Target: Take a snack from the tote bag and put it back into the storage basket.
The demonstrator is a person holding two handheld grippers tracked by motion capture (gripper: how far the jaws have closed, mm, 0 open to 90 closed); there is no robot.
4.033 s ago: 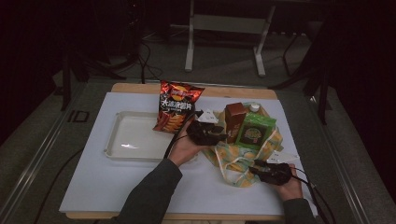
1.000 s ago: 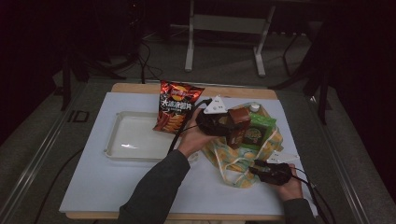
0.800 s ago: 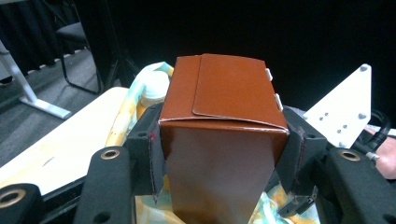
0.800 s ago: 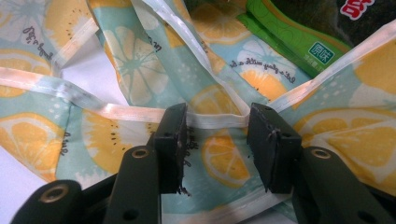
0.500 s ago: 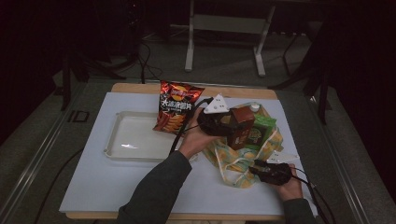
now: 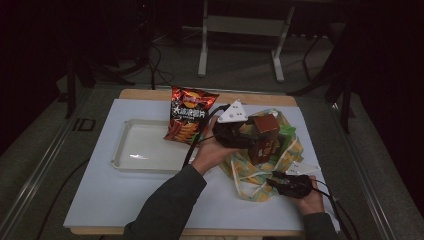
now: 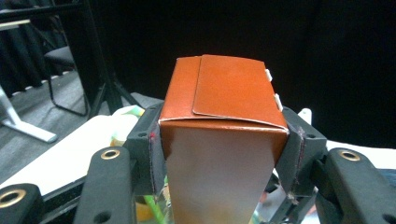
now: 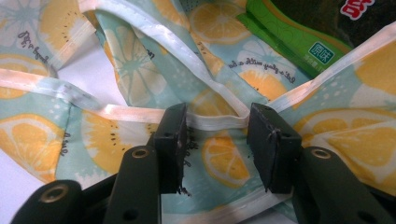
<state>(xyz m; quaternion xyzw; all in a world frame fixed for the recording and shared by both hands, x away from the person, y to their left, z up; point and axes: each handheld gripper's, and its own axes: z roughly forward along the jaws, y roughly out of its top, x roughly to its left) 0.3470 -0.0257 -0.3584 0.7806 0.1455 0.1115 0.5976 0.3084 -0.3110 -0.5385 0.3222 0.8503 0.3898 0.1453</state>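
Observation:
My left gripper (image 6: 251,135) is shut on a brown carton (image 6: 266,140), holding it tilted above the lemon-print bag (image 6: 255,175). In the left gripper view both pads (image 7: 154,149) press the sides of the brown carton (image 7: 224,93) just below its folded top. My right gripper (image 6: 274,179) rests on the bag's near edge. In the right gripper view its jaws stand apart over the lemon-print bag (image 8: 116,70), with the bag's white hem (image 8: 217,120) running across the gap. A green carton (image 6: 289,131) stands in the bag behind the brown one.
A red chips bag (image 6: 190,120) leans upright at the far edge of a clear tray (image 6: 122,157) on the left. A white sheet (image 6: 125,200) covers the table. Metal stand legs (image 6: 202,45) rise on the floor beyond the table.
My left gripper has closed on the brown carton, tipped it and lifted it up from inside the bag. The right hand has stayed on the bag's edge.

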